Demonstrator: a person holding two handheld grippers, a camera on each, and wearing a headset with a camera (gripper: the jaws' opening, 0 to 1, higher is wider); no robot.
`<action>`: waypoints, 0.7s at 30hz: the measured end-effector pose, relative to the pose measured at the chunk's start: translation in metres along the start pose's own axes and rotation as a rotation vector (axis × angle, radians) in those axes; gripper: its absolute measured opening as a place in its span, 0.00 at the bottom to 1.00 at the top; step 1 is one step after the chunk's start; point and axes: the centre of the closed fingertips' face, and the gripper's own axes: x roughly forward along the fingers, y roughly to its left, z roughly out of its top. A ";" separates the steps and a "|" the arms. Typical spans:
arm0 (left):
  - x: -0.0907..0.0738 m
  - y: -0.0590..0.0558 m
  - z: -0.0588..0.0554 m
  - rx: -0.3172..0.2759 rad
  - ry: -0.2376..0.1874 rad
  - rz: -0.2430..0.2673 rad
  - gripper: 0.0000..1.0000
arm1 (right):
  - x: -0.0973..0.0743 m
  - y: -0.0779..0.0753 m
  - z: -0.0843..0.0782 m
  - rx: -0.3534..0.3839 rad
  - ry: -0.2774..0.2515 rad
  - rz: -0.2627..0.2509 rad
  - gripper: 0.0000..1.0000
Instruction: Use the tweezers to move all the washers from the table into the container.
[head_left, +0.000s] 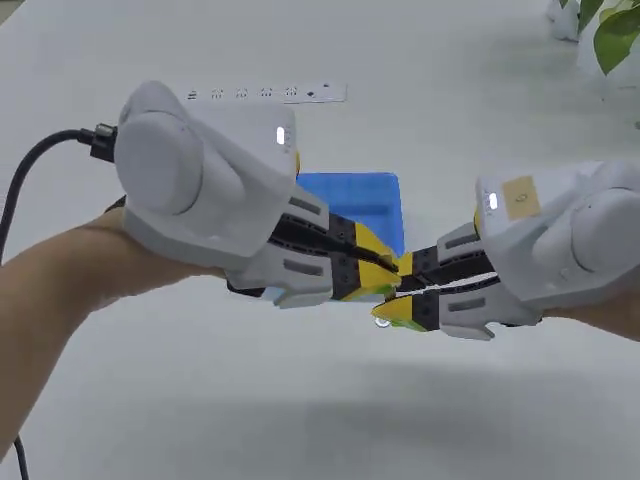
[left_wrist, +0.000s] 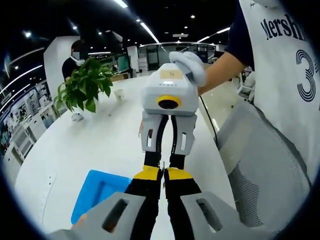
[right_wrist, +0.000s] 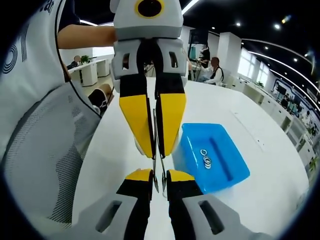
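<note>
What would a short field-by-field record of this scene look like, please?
left tool: shut on tweezers, tip to tip with right tool
right tool: shut on the tweezers' other end
container: blue, on table, beside the tools
washers: a few in container
loose washer: on table, under the tool tips

head view: down, close | 2 gripper views: facing each other | shared: blue container (head_left: 372, 196)
</note>
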 end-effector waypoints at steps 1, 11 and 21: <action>0.001 0.000 -0.001 -0.003 0.001 -0.001 0.06 | 0.000 0.000 -0.001 0.001 0.002 -0.001 0.12; 0.008 0.003 -0.014 -0.014 0.026 -0.013 0.06 | 0.006 -0.001 -0.011 0.024 0.007 0.013 0.12; 0.015 0.008 -0.024 -0.013 0.052 -0.022 0.06 | 0.012 -0.009 -0.022 0.022 0.023 0.002 0.11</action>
